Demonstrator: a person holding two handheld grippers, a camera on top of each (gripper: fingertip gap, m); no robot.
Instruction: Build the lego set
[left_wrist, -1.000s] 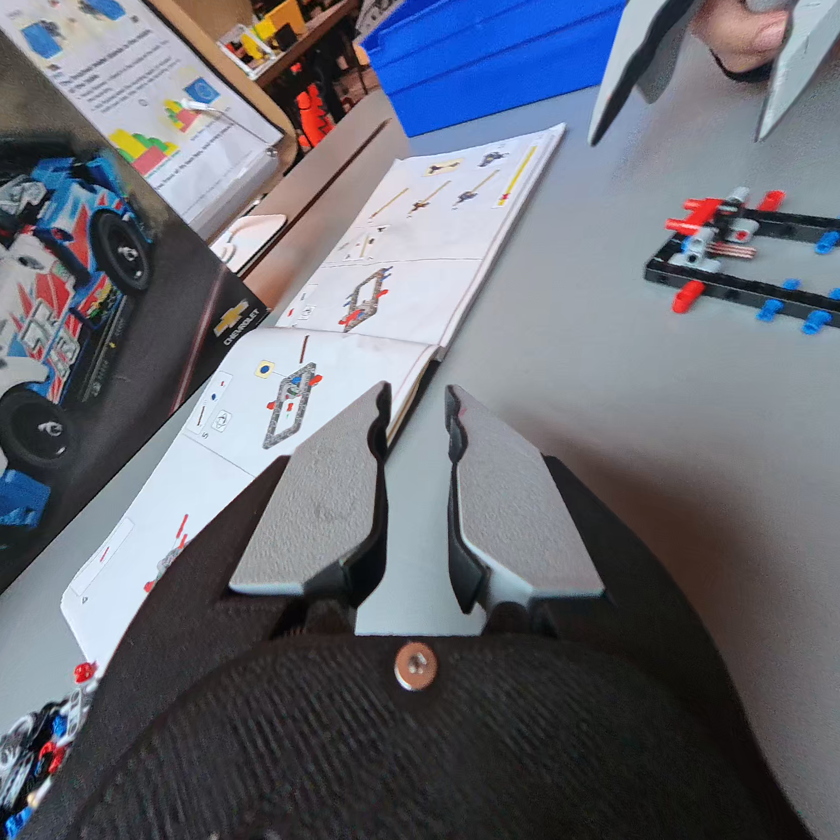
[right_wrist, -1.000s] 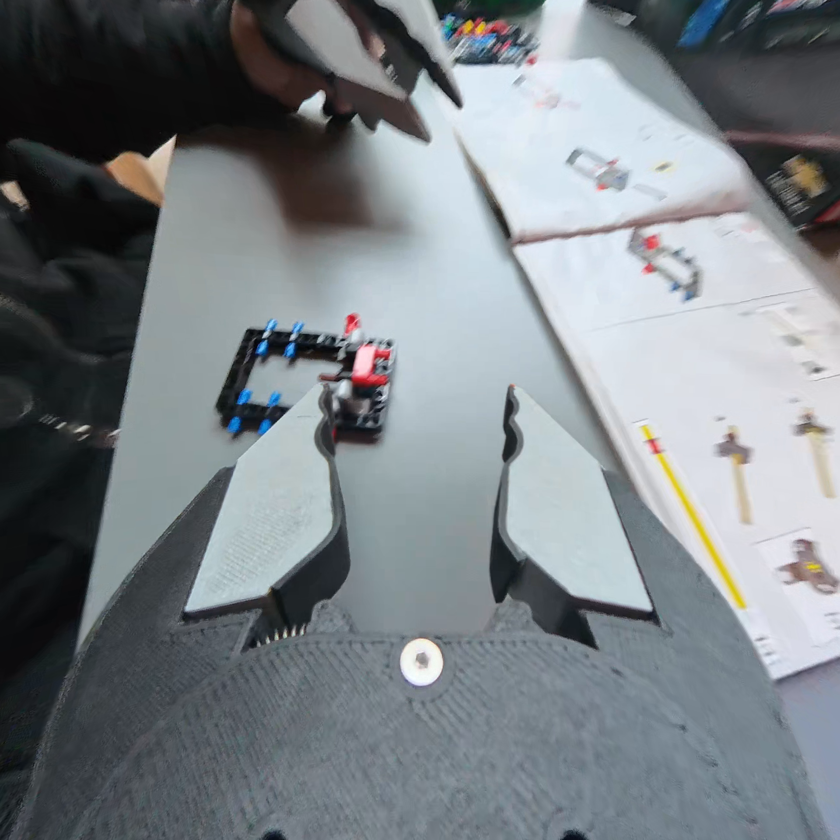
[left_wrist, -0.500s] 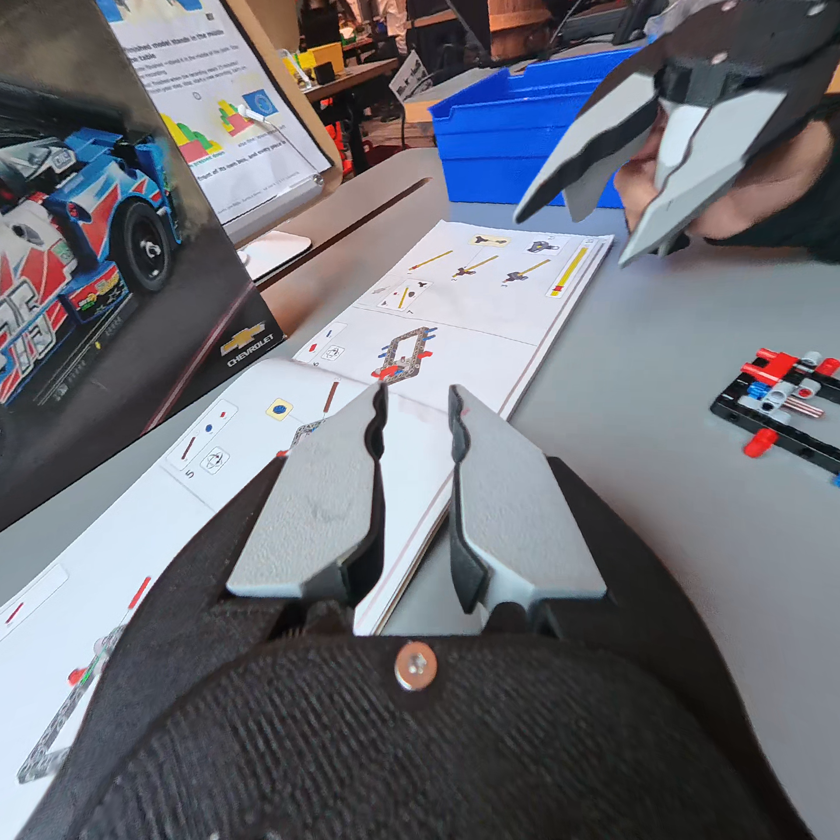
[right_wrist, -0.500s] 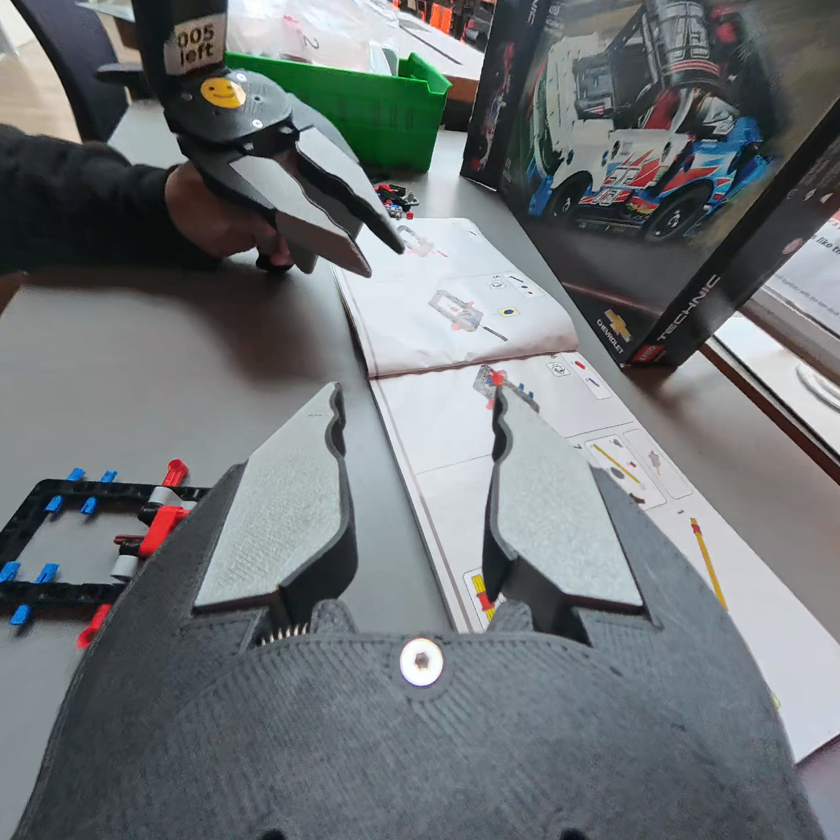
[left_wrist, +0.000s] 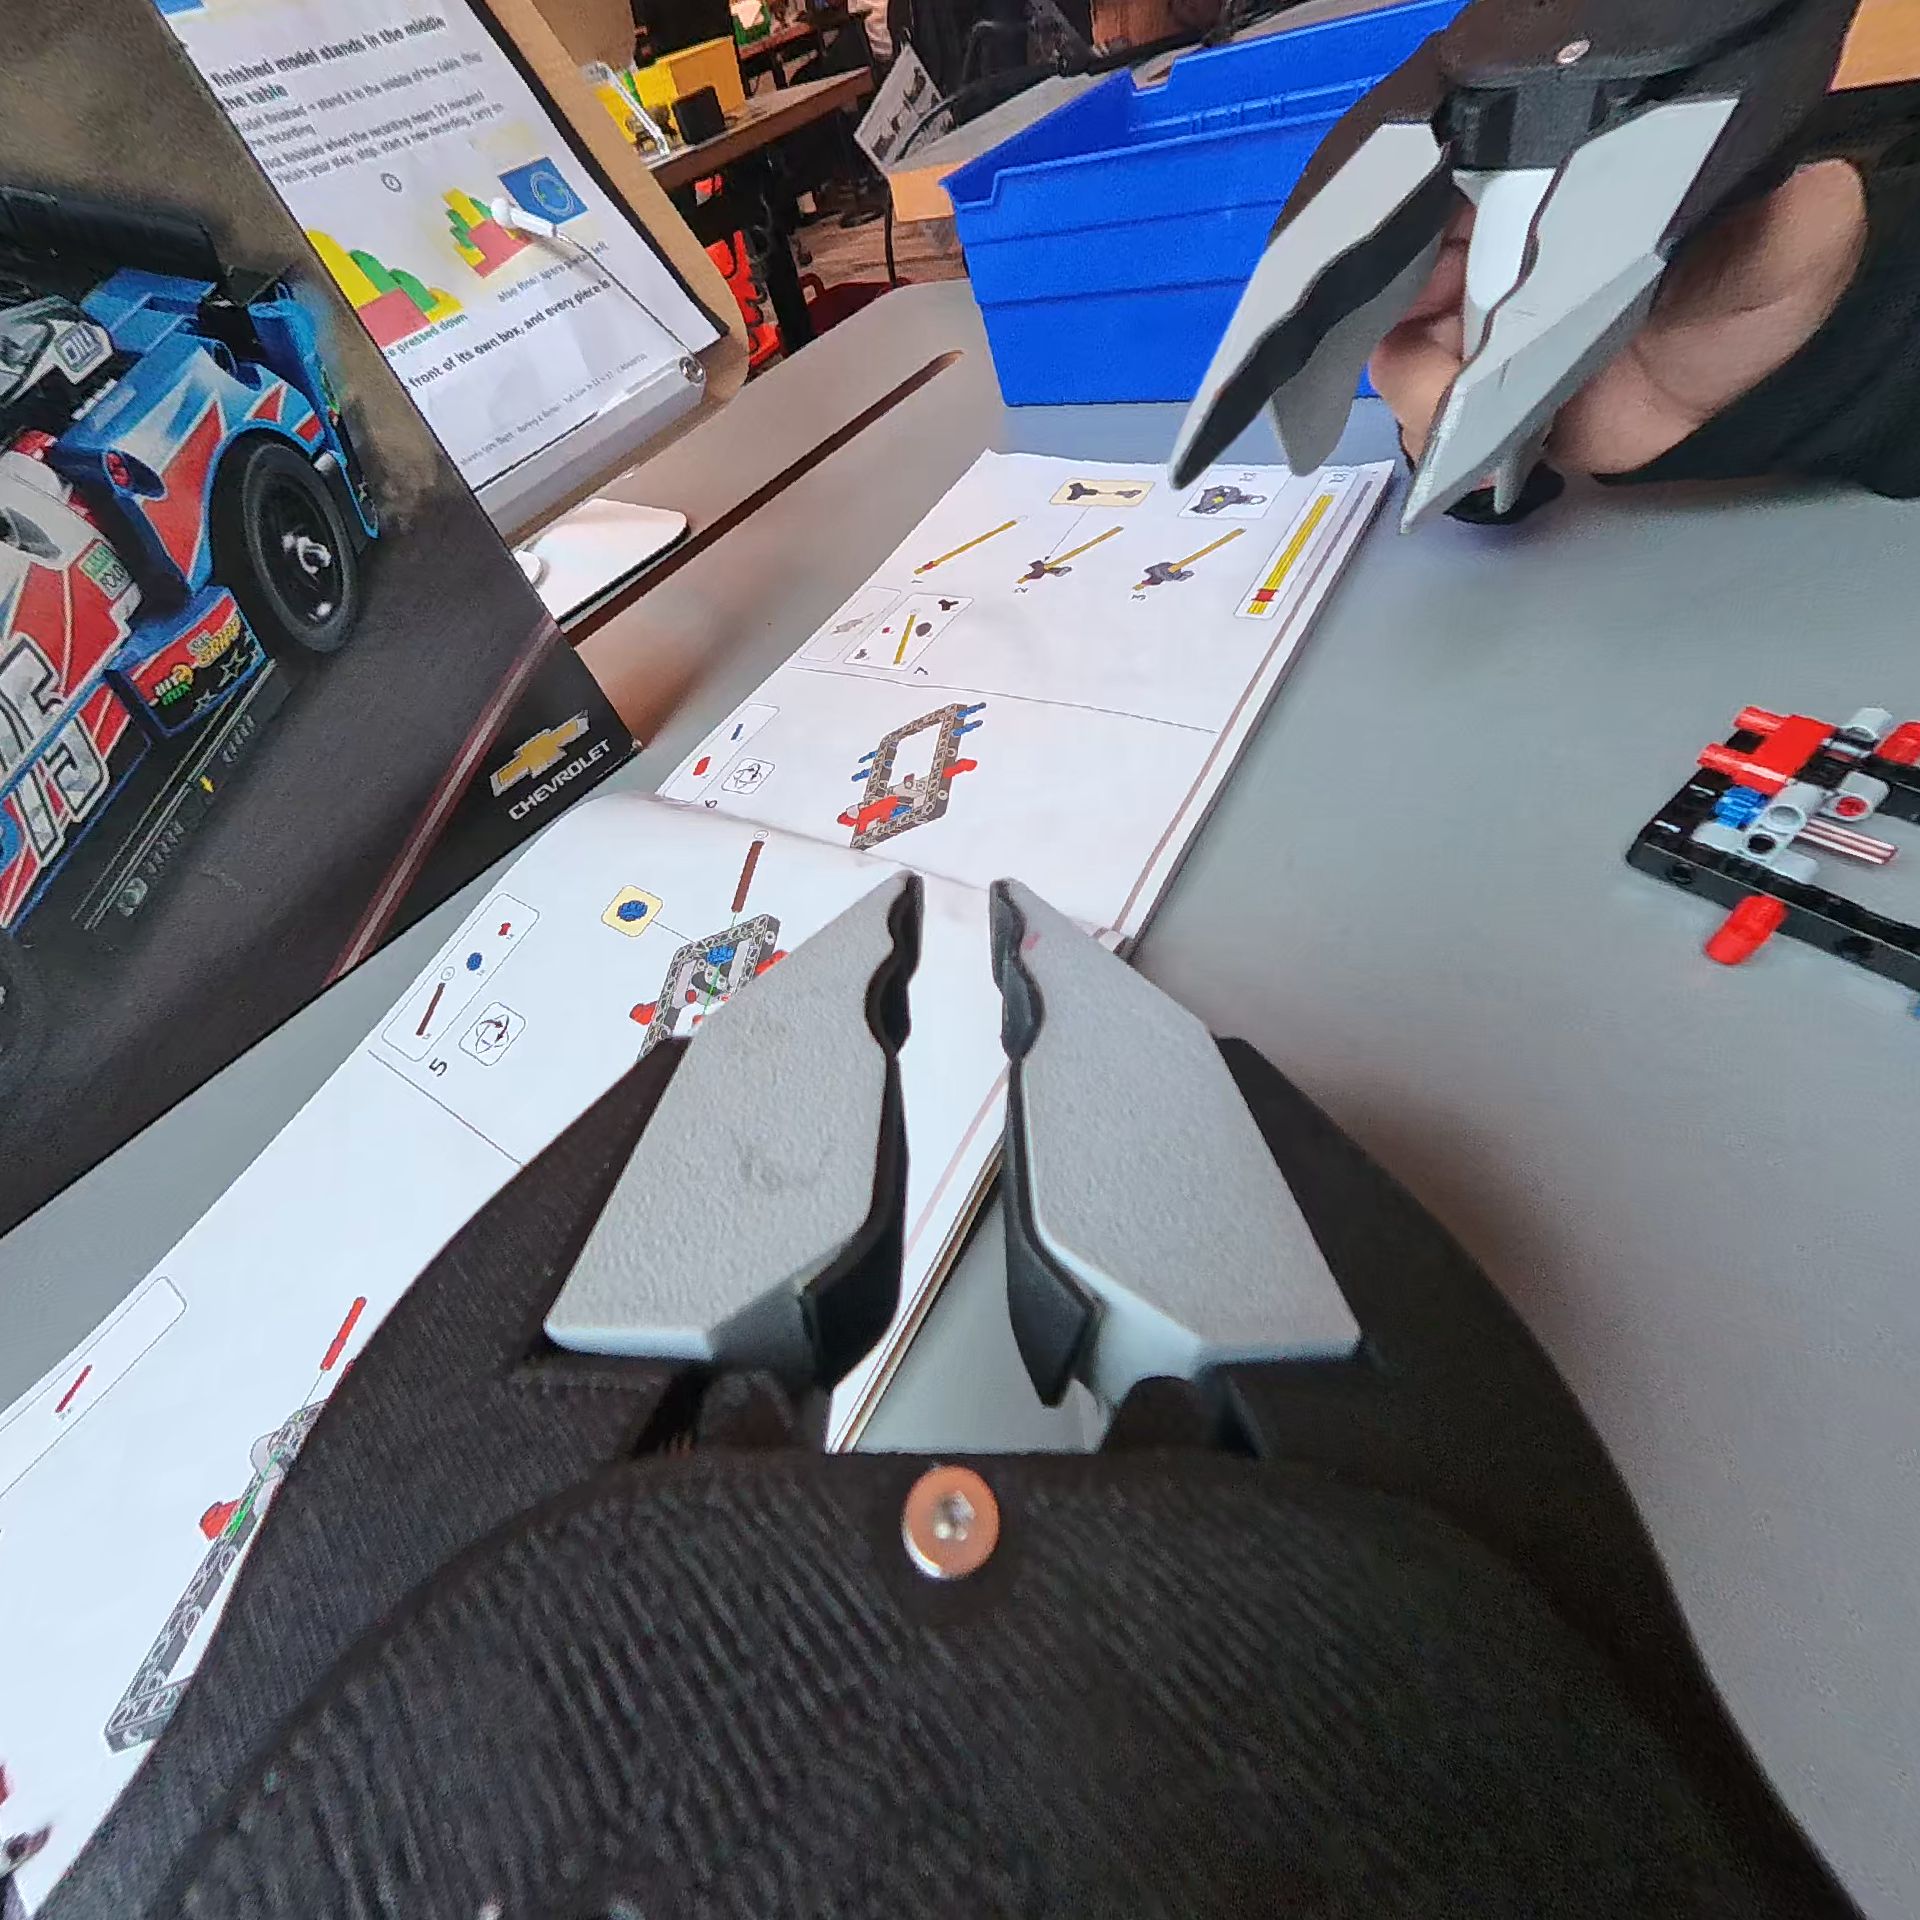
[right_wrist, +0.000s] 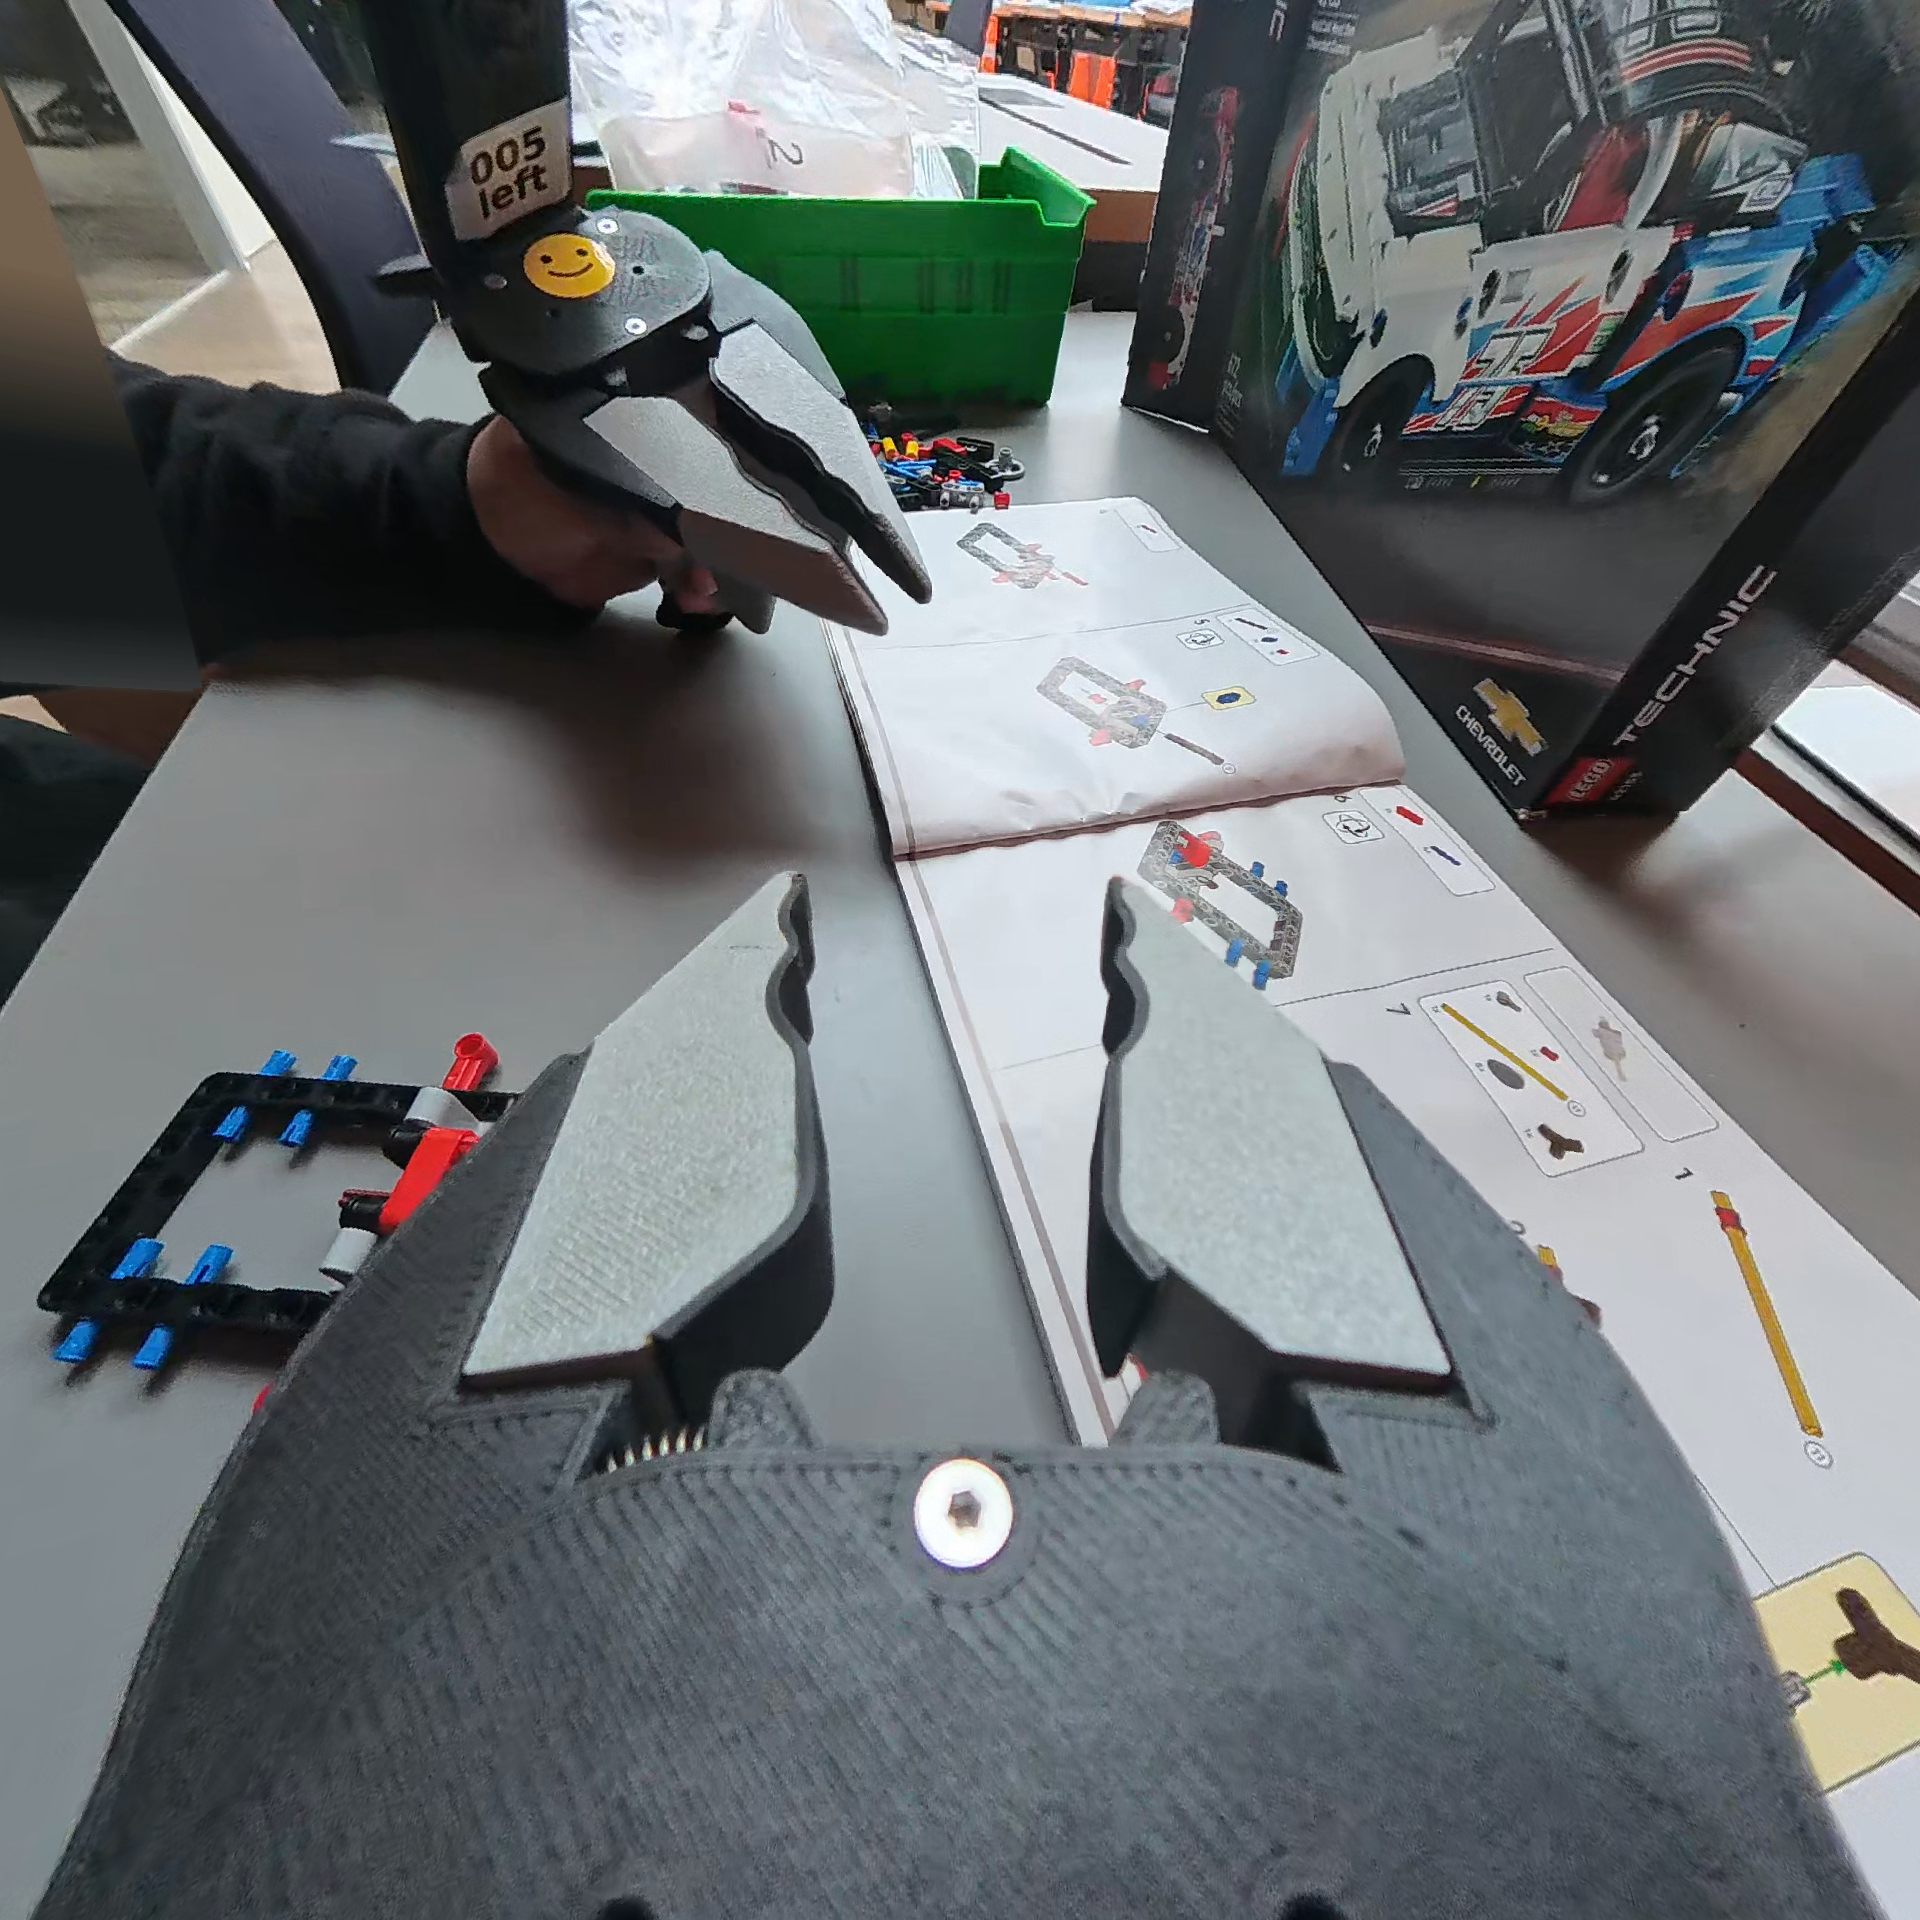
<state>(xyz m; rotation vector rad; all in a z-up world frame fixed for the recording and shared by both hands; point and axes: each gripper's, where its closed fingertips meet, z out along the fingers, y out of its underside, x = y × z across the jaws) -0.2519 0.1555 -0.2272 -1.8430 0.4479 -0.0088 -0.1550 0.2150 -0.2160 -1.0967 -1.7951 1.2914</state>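
Observation:
A partly built black lego frame (right_wrist: 156, 1288) with blue pins and red and grey parts lies flat on the grey table; it also shows at the right edge of the left wrist view (left_wrist: 1787, 831). The open instruction booklet (left_wrist: 1039, 675) lies beside it, also in the right wrist view (right_wrist: 1143, 707). My left gripper (left_wrist: 954, 904) hovers over the booklet's near edge, empty, its jaws a narrow gap apart. My right gripper (right_wrist: 956, 904) is open and empty over the booklet's edge, right of the frame. Each gripper shows in the other's view (right_wrist: 904, 608) (left_wrist: 1299, 499).
The set's box (right_wrist: 1558, 312) stands upright behind the booklet. A green bin (right_wrist: 883, 291) stands at the far end, with a pile of loose lego parts (right_wrist: 935, 462) in front of it. A blue bin (left_wrist: 1143, 208) stands at the other end. A sleeved arm (right_wrist: 260, 499) rests on the table. About 12 centimeters separates my left fingertips from my right.
Over the last second both grippers tilted up and swung toward the booklet, away from the frame. In the last half second they barely moved. Jaw openings are unchanged.

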